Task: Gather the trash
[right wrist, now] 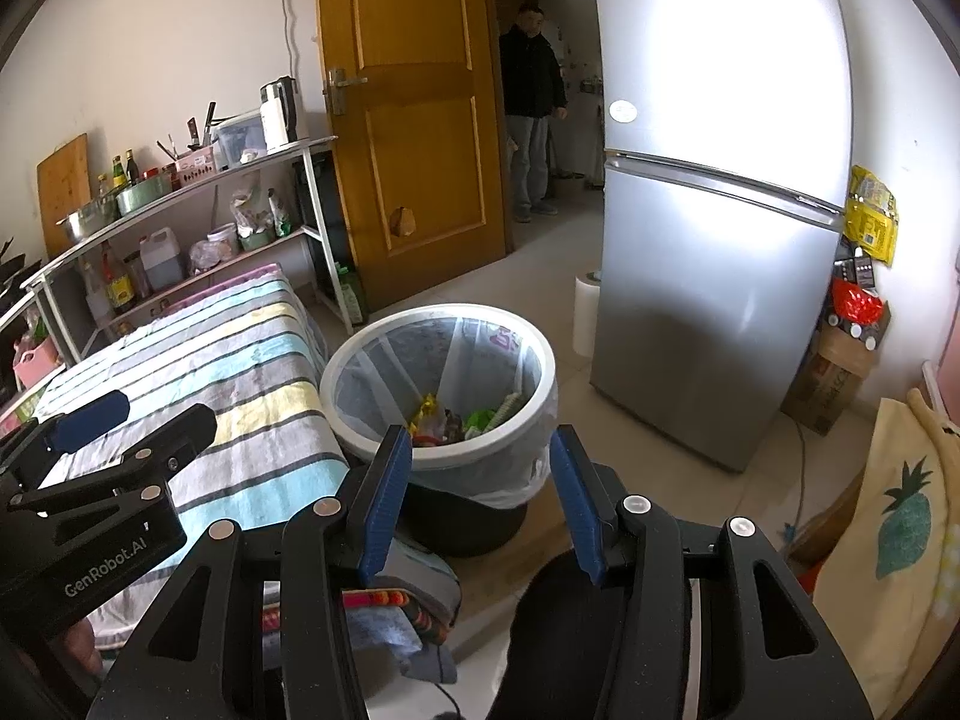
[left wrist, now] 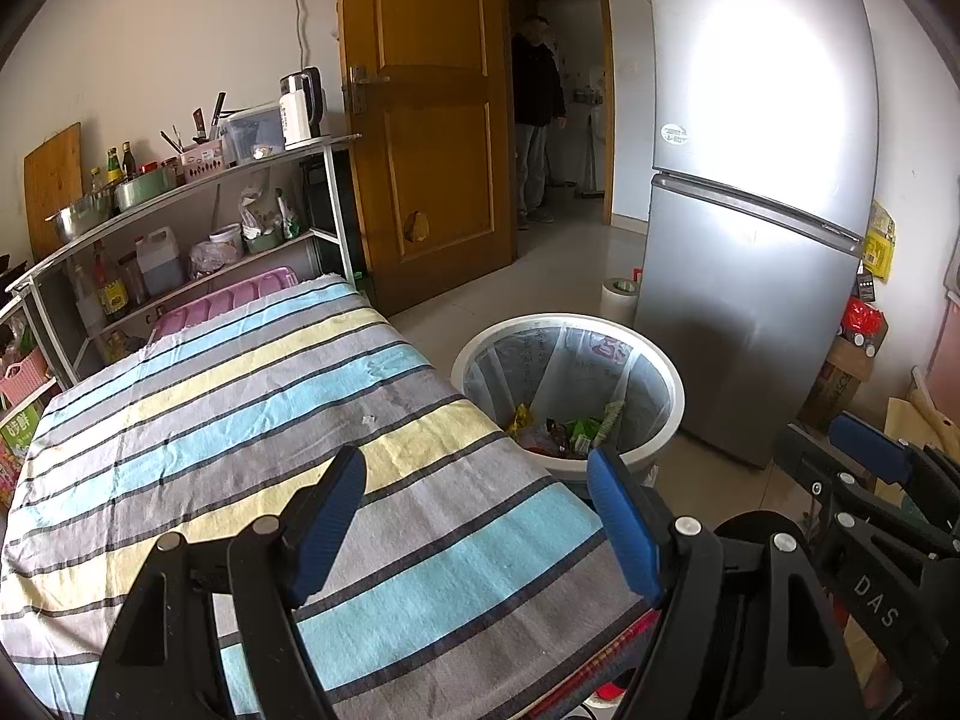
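Right wrist alone shows pineapple bag (right wrist: 900,516); both hand-held grippers (left wrist: 477,504) (right wrist: 480,474) spread, empty, near bin (right wrist: 360,372).

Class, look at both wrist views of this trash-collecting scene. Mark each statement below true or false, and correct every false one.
1. The left gripper holds a wrapper. False: its jaws are open with nothing between them.
2. The trash bin already has wrappers in it. True.
3. The bin stands between the striped table and the fridge. True.
4. The wooden door blocks the doorway completely. False: it is open, and a person stands in the room beyond.
5. The right gripper is clamped on the bin's rim. False: its jaws are open, holding nothing.
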Action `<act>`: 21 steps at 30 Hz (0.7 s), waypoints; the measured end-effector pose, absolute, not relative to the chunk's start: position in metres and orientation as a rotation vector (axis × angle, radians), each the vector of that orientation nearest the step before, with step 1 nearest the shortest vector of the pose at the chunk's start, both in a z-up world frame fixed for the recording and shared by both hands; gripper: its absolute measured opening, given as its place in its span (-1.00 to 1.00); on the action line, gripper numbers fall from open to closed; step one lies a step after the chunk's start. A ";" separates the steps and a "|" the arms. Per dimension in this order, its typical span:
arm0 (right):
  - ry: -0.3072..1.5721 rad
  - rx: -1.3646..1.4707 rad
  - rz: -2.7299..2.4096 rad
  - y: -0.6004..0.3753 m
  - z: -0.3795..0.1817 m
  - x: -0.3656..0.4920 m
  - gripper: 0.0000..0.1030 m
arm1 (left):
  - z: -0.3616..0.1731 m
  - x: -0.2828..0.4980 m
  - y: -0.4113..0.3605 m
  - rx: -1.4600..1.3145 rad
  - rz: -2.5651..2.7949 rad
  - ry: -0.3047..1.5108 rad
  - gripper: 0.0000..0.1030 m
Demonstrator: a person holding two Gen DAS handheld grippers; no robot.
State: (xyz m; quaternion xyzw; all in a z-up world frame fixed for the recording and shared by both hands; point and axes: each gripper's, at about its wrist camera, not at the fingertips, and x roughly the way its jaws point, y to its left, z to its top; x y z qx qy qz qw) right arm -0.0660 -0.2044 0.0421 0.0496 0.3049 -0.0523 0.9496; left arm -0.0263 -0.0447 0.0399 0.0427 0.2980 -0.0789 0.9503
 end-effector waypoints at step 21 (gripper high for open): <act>0.619 0.099 -0.102 -0.202 0.041 -0.066 -0.05 | 0.040 -0.029 -0.044 0.090 -0.160 0.607 0.53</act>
